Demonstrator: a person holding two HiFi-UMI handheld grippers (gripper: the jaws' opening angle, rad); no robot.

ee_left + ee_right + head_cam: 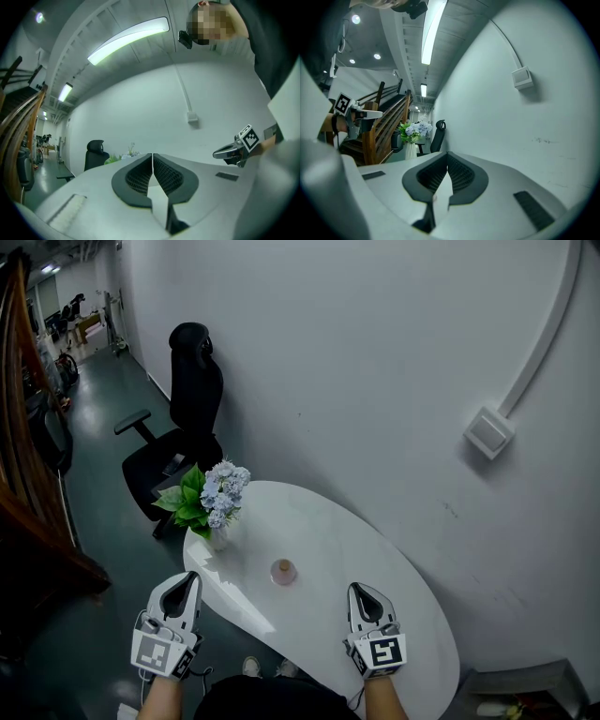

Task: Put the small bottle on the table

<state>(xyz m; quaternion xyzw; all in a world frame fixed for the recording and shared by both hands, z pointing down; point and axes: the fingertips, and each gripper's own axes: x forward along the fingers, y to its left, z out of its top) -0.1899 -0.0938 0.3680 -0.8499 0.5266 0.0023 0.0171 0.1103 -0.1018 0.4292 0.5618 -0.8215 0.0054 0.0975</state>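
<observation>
A small pink bottle (283,571) stands upright on the white oval table (328,521), near its front edge, with nothing touching it. My left gripper (190,576) hovers at the table's left edge, left of the bottle and apart from it. In the left gripper view its jaws (153,154) meet with nothing between them. My right gripper (359,587) is over the table to the right of the bottle, also apart from it. Its jaws (447,153) meet at the tips and are empty. Neither gripper view shows the bottle clearly.
A white vase of blue flowers and green leaves (216,498) stands at the table's left end. A black office chair (183,427) is behind it. The white wall with a junction box (488,432) runs along the table's far side. Wooden stairs (28,502) rise at the left.
</observation>
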